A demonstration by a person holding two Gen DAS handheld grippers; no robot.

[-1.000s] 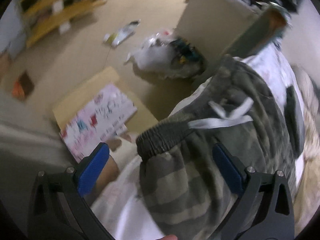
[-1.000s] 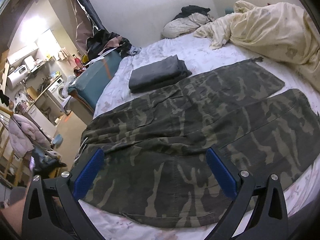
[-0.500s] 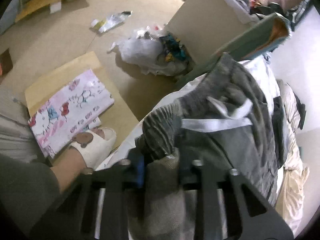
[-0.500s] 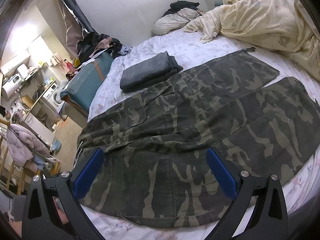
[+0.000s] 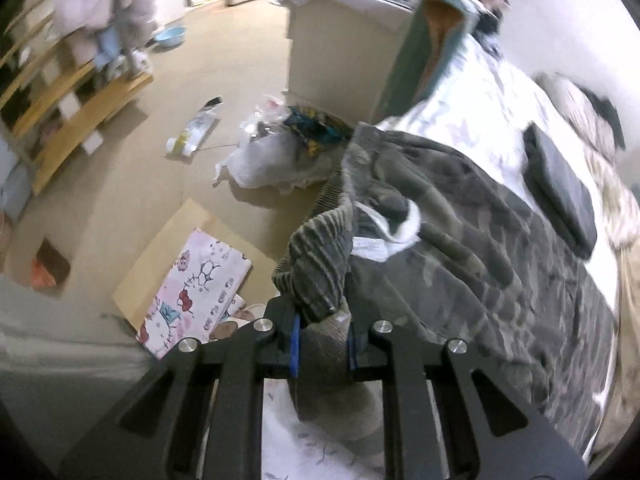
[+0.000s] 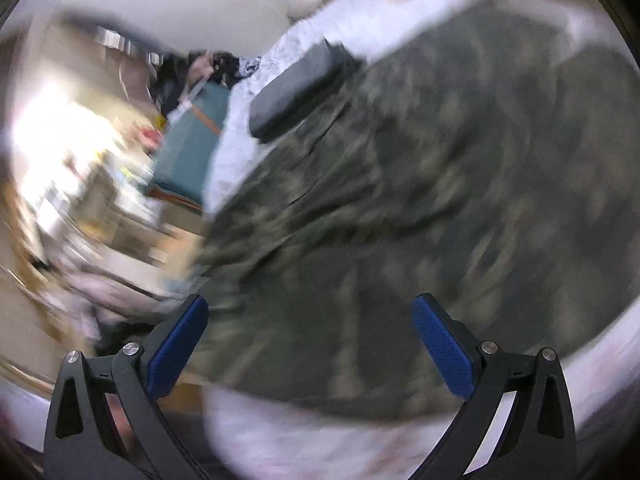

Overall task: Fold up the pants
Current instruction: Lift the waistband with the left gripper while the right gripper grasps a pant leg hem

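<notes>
A folded grey garment (image 5: 560,188) lies on the bed sheet (image 5: 476,120), a plastic bag (image 5: 260,160) on the floor

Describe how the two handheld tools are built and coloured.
Both match. The left tool and right tool have matte black skeletal frames with triangular cut-outs, round silver screws at the joints and ribbed blue pads on the fingers' inner faces. No cables, markings or sleeves show.

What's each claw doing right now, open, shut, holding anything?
Left claw: jaws closing, pads pressed on the waistband of the camouflage pants.
Right claw: open, holding nothing, above the pants; view blurred.
</notes>
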